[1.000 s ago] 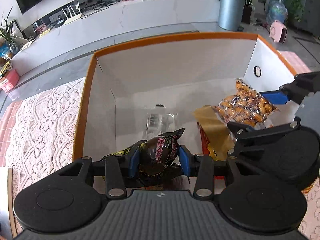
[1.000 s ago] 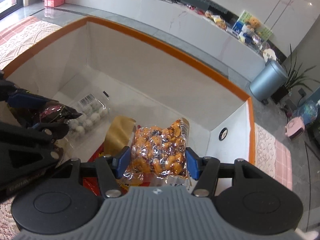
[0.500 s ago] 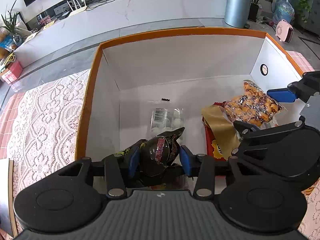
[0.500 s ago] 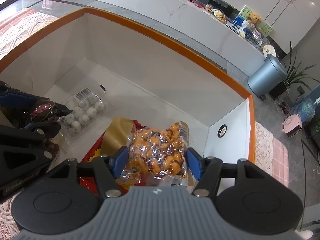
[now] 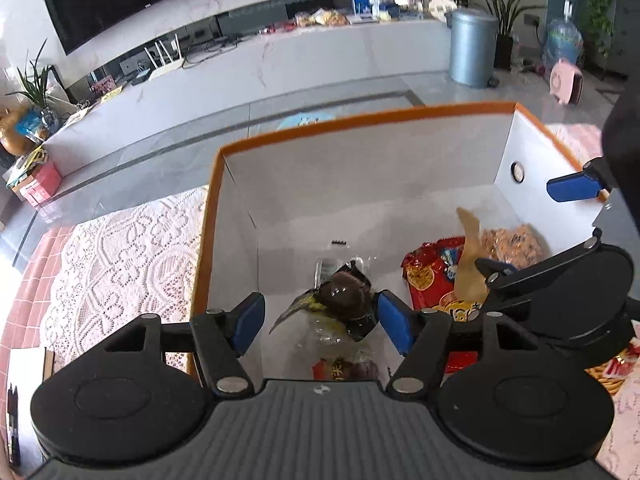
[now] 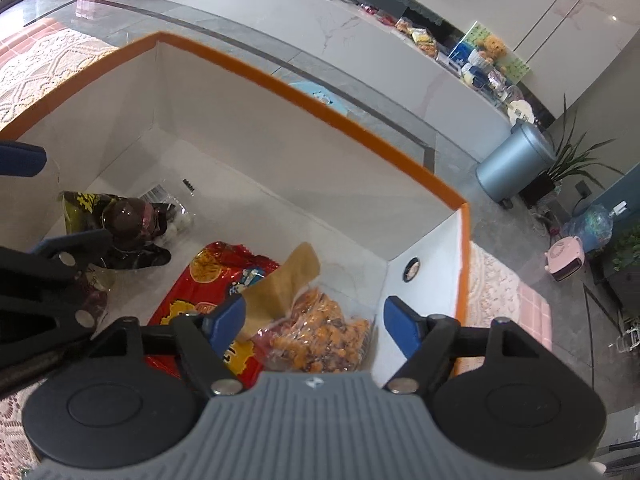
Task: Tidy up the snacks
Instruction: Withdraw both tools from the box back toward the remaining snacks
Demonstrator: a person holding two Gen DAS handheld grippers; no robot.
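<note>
A white box with an orange rim fills both views. My left gripper hangs over its near left corner, jaws opening. A dark brown snack packet lies loose below it on a clear packet of white balls. My right gripper, jaws also opening, hovers above a clear packet of orange snacks, which rests on the box floor. Beside it lie a red packet and a tan pouch. Neither gripper's pads press on anything.
The box stands on a white lace tablecloth over pink tiles. More snack packets lie outside the box at the right. Beyond are a grey floor, a long white counter and a grey bin.
Both grippers have opened wide. The dark packet left my left gripper and the orange packet left my right one; both now lie in the box.
</note>
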